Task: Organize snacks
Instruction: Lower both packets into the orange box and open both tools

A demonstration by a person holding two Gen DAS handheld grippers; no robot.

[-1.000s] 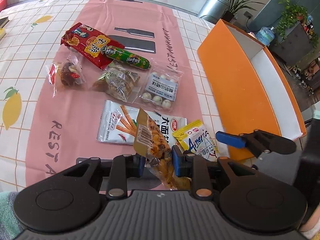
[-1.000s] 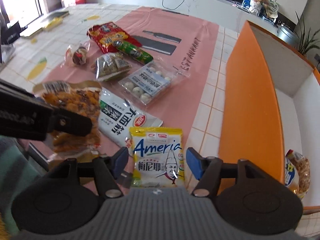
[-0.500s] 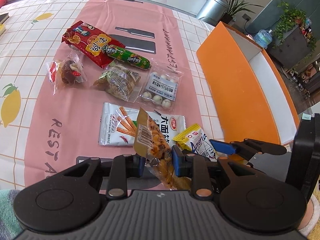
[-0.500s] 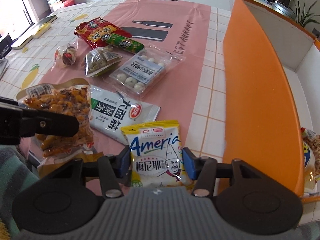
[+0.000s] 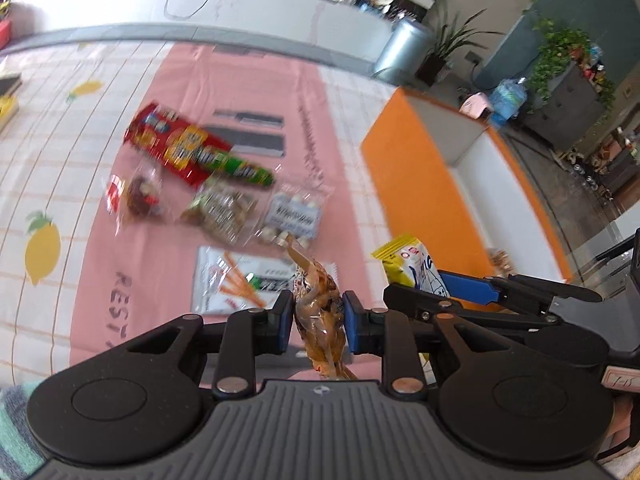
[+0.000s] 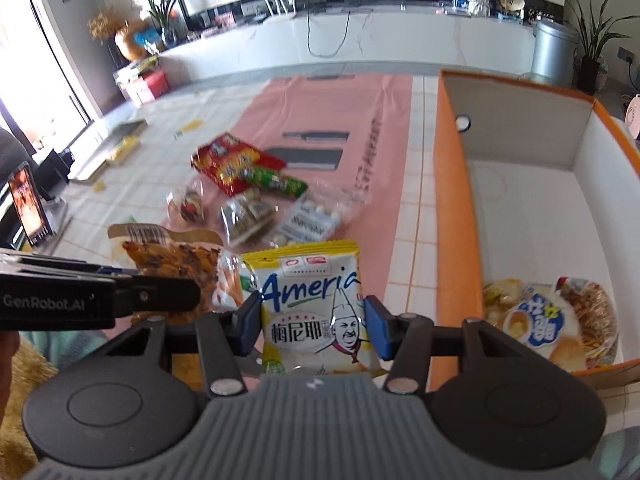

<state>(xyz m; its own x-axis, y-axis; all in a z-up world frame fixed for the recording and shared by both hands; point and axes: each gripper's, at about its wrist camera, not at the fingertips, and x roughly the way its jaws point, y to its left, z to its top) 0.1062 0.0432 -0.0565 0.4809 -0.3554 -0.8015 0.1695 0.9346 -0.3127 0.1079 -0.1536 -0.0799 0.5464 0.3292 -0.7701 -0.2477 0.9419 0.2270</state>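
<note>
My left gripper (image 5: 316, 318) is shut on a clear pack of brown fried snacks (image 5: 310, 276), which hangs edge-on between the blue pads above the pink mat. In the right wrist view the same pack (image 6: 176, 256) shows at the left, with the left gripper (image 6: 160, 292) on it. My right gripper (image 6: 312, 322) is shut on a yellow "Ameria" packet (image 6: 308, 280), both pads pressing its sides, and holds it upright off the table. The orange box (image 6: 456, 208) with a white inside stands just right of it; from the left wrist the box (image 5: 420, 184) is right of centre.
Loose on the pink mat (image 5: 120, 272) lie a red pack (image 5: 176, 144), a green sausage (image 5: 240, 168), a clear pack of white balls (image 5: 294, 216), a white stick-snack pack (image 5: 240, 280) and two small clear packs. One snack bag (image 6: 548, 320) lies in the box's near corner.
The right jaws closed on the yellow packet. Both grippers then rose with their packs, and the table looks farther away in both views. The left pack has turned edge-on.
</note>
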